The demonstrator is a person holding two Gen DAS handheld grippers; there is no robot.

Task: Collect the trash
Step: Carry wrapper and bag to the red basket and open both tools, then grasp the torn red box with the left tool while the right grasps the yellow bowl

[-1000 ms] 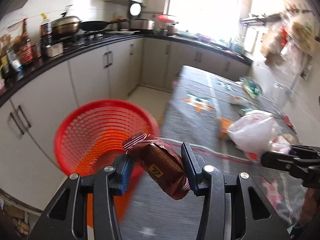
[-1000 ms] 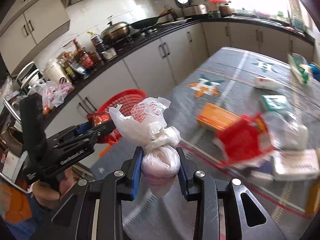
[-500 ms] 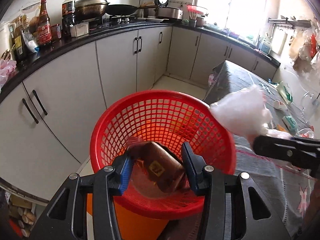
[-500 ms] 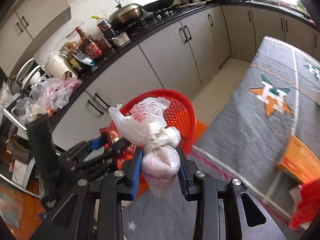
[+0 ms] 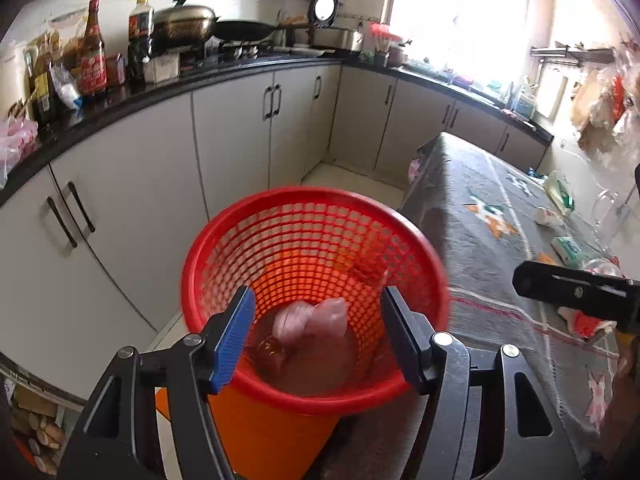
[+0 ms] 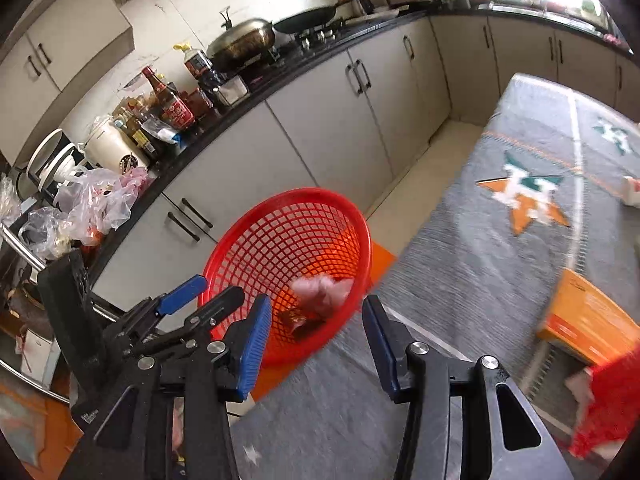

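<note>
A red mesh trash basket stands beside the table's end. Inside it lie a knotted white plastic bag and a brown snack wrapper. My left gripper hangs over the basket's mouth, its jaws opening and nothing pressed between the pads. My right gripper hovers at the basket's near rim, its jaws also opening and holding nothing. The left gripper shows at the left of the right wrist view, and part of the right tool's black body at the right of the left wrist view.
A grey patterned tablecloth covers the table, with an orange box, red packaging and several small wrappers on it. Grey cabinets under a black counter with bottles and pans run behind the basket.
Both grippers opened over the basket. The brown wrapper left the left gripper and the white bag left the right; both now lie in the basket. Both hands moved closer to the basket.
</note>
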